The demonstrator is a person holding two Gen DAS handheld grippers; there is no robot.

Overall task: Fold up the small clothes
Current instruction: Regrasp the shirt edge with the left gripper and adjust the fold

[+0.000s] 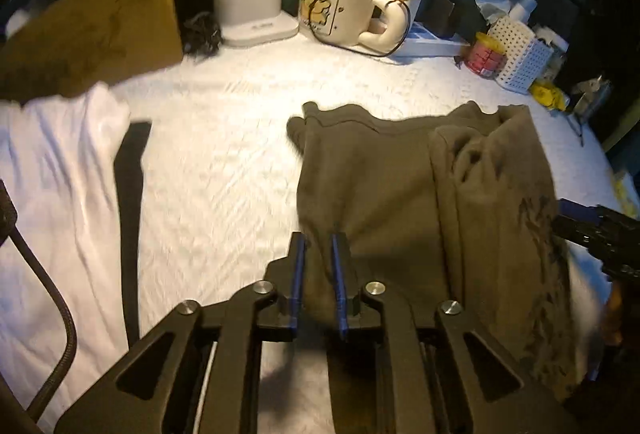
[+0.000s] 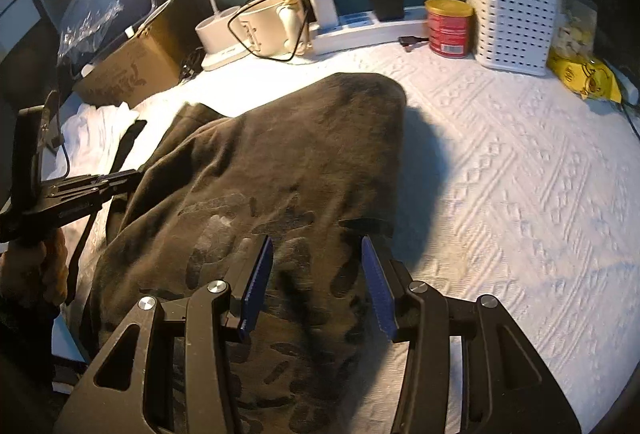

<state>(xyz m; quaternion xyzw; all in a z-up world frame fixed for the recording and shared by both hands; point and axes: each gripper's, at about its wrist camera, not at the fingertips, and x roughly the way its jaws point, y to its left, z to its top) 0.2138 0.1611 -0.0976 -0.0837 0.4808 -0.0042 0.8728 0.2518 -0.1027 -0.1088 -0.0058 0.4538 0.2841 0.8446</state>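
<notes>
shirt [image 1: 380,185] lies on the white cloth [image 1: 224,169], long axis running from the near edge toward the mug [image 1: 340,9]; collar end far, hem near. olive-brown, dark print on the right part, one side folded over, creased. left gripper [image 1: 319,240]: jaws narrow, a pinch of hem fabric between the pads. right gripper [image 2: 318,250]: jaws wide, over the printed area [image 2: 280,234], holding nothing
</notes>
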